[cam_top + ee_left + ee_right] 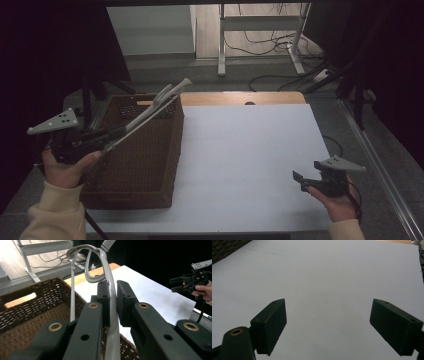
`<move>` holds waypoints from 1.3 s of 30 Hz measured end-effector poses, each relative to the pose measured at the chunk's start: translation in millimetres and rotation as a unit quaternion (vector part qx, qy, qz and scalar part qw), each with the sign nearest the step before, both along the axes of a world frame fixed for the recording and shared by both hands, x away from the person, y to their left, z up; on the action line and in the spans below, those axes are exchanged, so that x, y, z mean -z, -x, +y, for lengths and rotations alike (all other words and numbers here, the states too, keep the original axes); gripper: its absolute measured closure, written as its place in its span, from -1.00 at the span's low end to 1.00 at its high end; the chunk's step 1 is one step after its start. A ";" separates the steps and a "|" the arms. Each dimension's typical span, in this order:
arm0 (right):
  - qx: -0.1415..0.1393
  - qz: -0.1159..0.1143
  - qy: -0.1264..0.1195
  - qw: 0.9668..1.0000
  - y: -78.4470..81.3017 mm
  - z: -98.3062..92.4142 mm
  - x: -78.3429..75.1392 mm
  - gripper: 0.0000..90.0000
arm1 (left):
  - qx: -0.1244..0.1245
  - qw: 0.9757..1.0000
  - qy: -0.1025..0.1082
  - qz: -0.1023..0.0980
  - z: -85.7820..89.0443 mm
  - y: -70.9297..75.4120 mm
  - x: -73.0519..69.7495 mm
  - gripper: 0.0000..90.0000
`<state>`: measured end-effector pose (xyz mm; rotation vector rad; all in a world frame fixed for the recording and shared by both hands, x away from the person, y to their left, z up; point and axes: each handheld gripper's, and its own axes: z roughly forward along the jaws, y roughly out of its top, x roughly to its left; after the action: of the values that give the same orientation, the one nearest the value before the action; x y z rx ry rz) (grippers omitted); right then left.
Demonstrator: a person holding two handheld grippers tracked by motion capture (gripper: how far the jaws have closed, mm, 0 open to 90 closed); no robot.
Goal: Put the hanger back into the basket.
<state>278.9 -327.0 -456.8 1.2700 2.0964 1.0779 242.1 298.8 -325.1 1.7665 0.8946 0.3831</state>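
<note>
Hanger held over basket; slip risk.
Left gripper [113, 302] clamps the hanger [110, 290] on 1 thin edge above the basket [150, 165]; right gripper [327, 327] wide, empty.

Light: dim room, black surroundings left and right | brightest: white surface [250, 150] evenly lit from above, floor beyond paler | shadows: soft, basket [135, 155] interior dark | glare: sheen along the pale hanger [110, 297] | focus: near jaws soft and blurred in both gripper views | overall grainy, low contrast.
</note>
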 end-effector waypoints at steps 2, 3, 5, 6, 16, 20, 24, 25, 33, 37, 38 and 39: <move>0.000 0.001 0.000 1.000 -0.1 0.2 0.1 -0.69 | -0.006 1.000 0.001 0.000 5.8 1.7 1.3 0.82; 0.000 0.001 0.000 1.000 -0.2 0.2 0.2 -0.69 | -0.008 1.000 0.002 0.002 8.2 2.4 2.5 0.82; 0.000 0.002 0.000 1.000 -0.3 0.5 0.4 -0.69 | -0.011 1.000 0.001 0.004 12.0 3.5 5.8 0.82; 0.000 0.002 0.000 1.000 -0.3 0.6 0.5 -0.69 | -0.012 1.000 0.002 0.006 14.2 4.1 8.4 0.82; 0.002 0.005 0.001 1.000 -1.0 0.7 1.4 -0.69 | -0.020 0.999 0.018 0.017 35.6 17.9 29.9 0.82; -0.001 0.006 0.003 1.000 -1.8 2.9 1.6 -0.69 | -0.019 0.999 0.019 0.027 39.4 18.3 38.6 0.82; -0.002 0.007 0.004 1.000 -2.4 3.4 2.2 -0.69 | -0.020 0.999 0.018 0.037 40.8 15.0 45.0 0.82; -0.002 0.007 0.004 1.000 -2.4 3.4 2.3 -0.69 | -0.020 0.999 0.017 0.037 40.7 14.2 46.4 0.82; -0.003 0.008 0.004 1.000 -2.6 2.7 2.5 -0.69 | -0.017 0.999 0.019 0.044 40.5 3.1 55.9 0.82; -0.003 0.009 0.005 1.000 -2.8 2.7 2.7 -0.69 | -0.019 0.998 0.025 0.049 41.8 -1.1 60.9 0.81; -0.003 0.009 0.006 1.000 -2.9 2.8 2.8 -0.69 | -0.020 0.998 0.024 0.050 42.0 -2.2 62.3 0.81; -0.003 0.009 0.006 1.000 -2.9 2.8 2.8 -0.69 | -0.020 0.998 0.025 0.052 42.2 -3.3 63.8 0.81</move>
<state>281.8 -324.2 -459.5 1.2722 2.1183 1.0595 245.4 341.0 -388.9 1.7364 1.0065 0.2949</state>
